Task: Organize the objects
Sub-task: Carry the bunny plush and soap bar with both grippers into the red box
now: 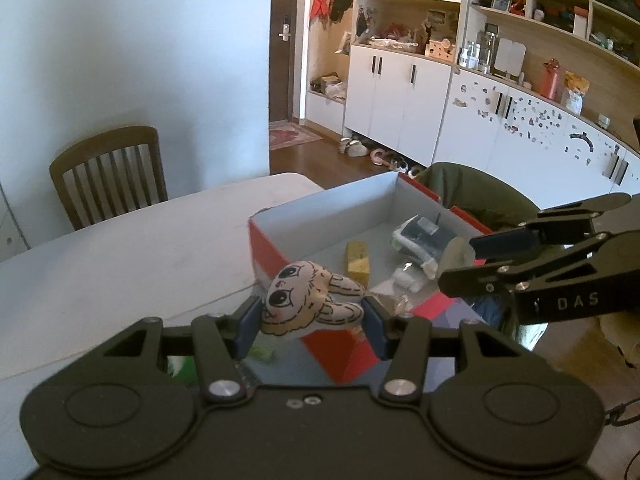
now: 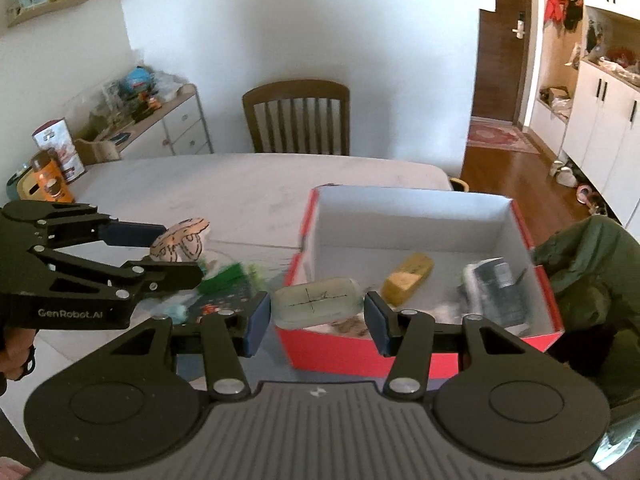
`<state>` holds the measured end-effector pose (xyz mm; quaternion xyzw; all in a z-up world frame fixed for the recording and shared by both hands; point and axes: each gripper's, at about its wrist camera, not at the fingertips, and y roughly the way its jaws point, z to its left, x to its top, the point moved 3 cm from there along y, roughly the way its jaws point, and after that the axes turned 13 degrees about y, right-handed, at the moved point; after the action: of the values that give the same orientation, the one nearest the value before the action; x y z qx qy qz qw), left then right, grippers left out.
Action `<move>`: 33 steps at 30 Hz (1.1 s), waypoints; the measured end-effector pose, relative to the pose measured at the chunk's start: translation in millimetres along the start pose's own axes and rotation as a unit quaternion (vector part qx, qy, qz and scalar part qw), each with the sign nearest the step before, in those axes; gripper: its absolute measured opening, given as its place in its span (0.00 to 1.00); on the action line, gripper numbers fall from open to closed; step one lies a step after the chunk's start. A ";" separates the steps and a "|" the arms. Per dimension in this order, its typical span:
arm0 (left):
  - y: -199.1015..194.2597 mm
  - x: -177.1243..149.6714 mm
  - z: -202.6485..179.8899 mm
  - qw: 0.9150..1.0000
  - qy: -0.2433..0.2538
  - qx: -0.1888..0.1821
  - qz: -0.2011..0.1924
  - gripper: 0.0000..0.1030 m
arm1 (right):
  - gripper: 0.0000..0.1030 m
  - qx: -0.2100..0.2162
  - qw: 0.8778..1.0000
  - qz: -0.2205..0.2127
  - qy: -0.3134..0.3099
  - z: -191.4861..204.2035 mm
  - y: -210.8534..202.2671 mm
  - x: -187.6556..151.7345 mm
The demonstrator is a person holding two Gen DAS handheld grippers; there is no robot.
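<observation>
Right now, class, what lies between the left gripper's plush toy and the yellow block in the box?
In the left wrist view, only the red box's near wall separates the plush toy from the yellow block.

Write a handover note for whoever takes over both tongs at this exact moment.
Left tongs: shut on the cartoon plush, held beside the red box, not yet over it.
Right tongs: shut on a clear flat piece at the box's near wall.
Already in the box: yellow block, grey pouch, small packets.
Left: drop both items in, then collect the green clutter on the table.
</observation>
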<state>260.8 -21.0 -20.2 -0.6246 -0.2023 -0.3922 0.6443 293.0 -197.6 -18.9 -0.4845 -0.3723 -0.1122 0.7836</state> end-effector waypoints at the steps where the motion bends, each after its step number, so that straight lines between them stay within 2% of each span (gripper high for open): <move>1: 4.6 3.4 -3.2 1.000 0.001 0.000 0.001 0.51 | 0.49 -0.002 1.000 -0.001 0.000 -5.8 0.7 1.9; 9: 47.3 26.3 -26.0 1.000 0.004 -0.003 0.017 0.51 | 0.49 -0.007 1.000 0.005 0.006 -55.1 13.1 14.6; 18: 100.1 46.1 -33.5 0.999 -0.002 0.002 0.049 0.51 | 0.49 -0.017 1.000 0.024 0.006 -97.6 42.7 24.2; 22: 126.6 53.6 -31.6 0.998 -0.010 0.006 0.070 0.51 | 0.49 -0.019 0.999 0.040 0.001 -107.1 62.4 27.8; 30: 183.1 58.7 -30.7 0.993 0.009 0.043 0.112 0.51 | 0.49 -0.022 0.997 0.075 -0.028 -110.7 107.8 30.7; 33: 201.8 58.2 -29.4 0.990 0.011 0.045 0.132 0.51 | 0.49 -0.025 0.995 0.092 -0.039 -111.7 126.0 29.2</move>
<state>442.6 -81.8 -111.0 -0.6117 -0.1285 -0.3012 0.7201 434.0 -222.7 -112.1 -0.5399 -0.3534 -0.0297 0.7634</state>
